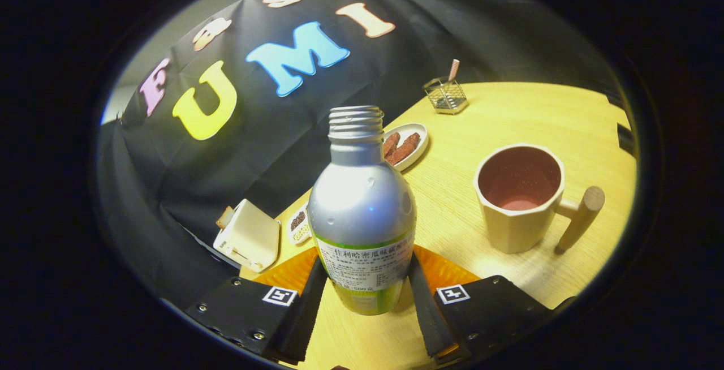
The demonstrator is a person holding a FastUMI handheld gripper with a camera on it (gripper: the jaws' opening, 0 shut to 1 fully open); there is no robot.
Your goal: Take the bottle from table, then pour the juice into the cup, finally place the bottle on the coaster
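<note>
Your gripper is closed on the bottle, one finger pressing each side of its lower, labelled body. The bottle stands upright between the fingers, uncapped, with the orange coaster showing just behind its base. The cup sits near the bottle's right, mouth open, handle pointing away from the bottle. The bottle looks like thin, smooth metal, so expect it to be slick and easy to dent: hold firmly on the label band, not the bare shoulder. How full it is you cannot tell, so lift gently and tilt slowly towards the cup.
</note>
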